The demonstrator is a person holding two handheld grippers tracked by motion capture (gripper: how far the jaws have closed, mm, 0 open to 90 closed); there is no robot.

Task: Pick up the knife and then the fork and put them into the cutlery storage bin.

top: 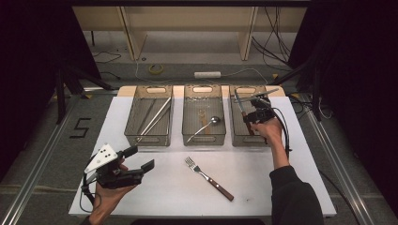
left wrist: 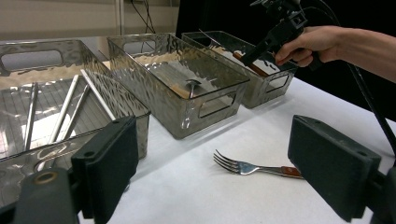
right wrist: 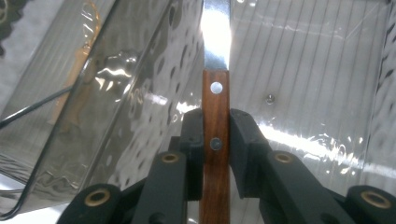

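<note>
My right claw [right wrist: 215,149] is clamped on the knife [right wrist: 215,107] by its wooden handle; stiff, light, smooth blade. My left claw [left wrist: 224,172] gapes empty.

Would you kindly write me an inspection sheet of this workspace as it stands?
Surface: white table top, bare between items.
Job's things: three clear bins; left bin holds metal rods, middle bin a ladle, right bin receives a wooden-handled knife; fork lies loose on the table.
Clutter: nothing seen.
Grippers: left tool open, hovering; right tool shut on the knife handle.
Cables: one trails from each tool.
Surroundings: floor cables, tape roll, shelving behind.
</note>
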